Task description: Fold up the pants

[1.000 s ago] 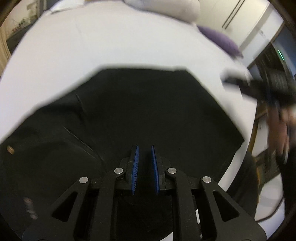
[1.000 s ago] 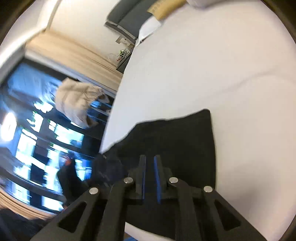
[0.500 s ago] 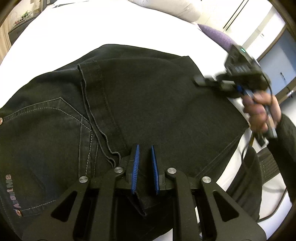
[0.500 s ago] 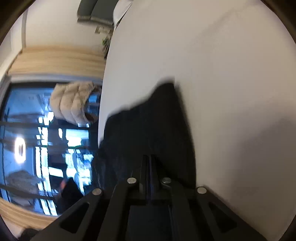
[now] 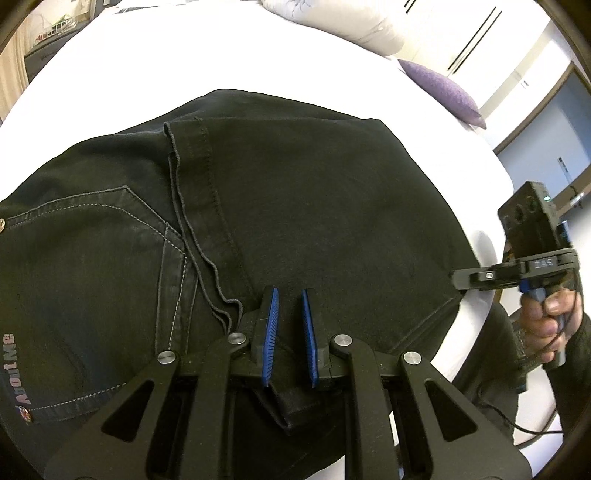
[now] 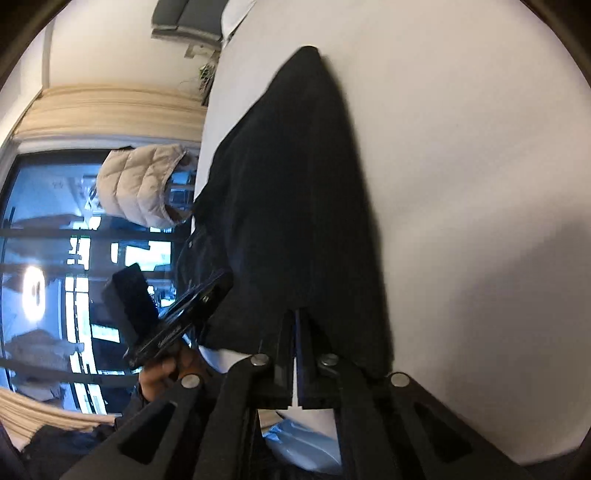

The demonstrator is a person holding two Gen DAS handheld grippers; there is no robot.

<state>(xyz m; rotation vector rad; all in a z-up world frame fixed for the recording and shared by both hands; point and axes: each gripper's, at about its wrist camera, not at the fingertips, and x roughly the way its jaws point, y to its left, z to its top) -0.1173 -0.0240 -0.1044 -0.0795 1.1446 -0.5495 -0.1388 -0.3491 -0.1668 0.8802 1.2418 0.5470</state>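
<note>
Black pants [image 5: 295, 206] flat on bed [image 5: 184, 55], folded. L gripper [image 5: 290, 325] slightly open over near edge, cloth between fingers; R gripper [image 6: 297, 332] closed, pinching right-side edge.

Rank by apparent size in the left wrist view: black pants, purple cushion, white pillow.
1. black pants, by far the largest.
2. white pillow, cropped by the frame.
3. purple cushion, though both are far away, so unsure.

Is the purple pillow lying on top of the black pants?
No, the purple pillow lies apart on the white bed, beyond the far edge of the black pants.
</note>
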